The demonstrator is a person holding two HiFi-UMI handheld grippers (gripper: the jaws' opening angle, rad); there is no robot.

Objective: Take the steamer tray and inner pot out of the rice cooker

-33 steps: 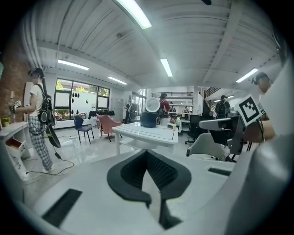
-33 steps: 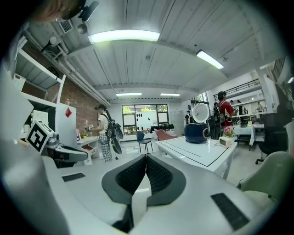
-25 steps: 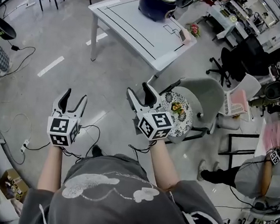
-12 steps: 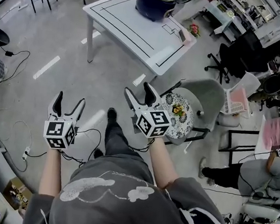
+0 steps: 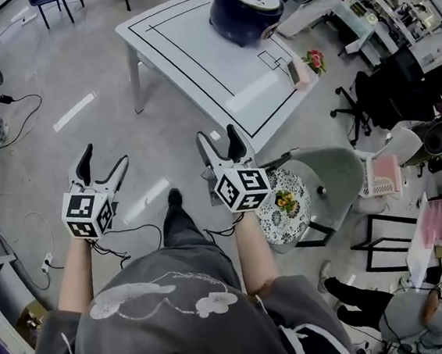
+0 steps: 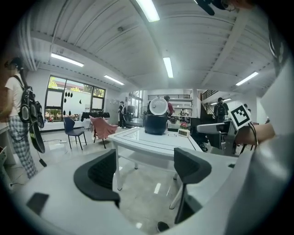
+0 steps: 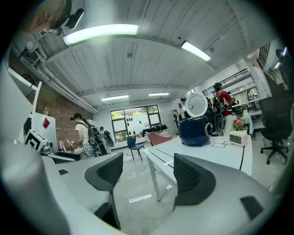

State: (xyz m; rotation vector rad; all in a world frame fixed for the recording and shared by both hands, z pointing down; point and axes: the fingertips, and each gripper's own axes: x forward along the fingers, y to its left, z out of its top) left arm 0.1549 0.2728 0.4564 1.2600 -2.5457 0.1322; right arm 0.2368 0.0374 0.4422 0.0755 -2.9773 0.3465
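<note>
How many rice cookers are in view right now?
1: the dark blue rice cooker, open, at the far end of the white table. Others may be hidden in the clutter beyond.

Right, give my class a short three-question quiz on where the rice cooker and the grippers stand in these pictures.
1. True or false: the rice cooker stands on the floor.
2. What is between the jaws of the left gripper? A) a pot B) a tray C) nothing
3. Fill in: the cooker's lid stands ____.
Key: 1 false, it is on the white table. 2 C, the jaws are apart with nothing between them. 3 open.
</note>
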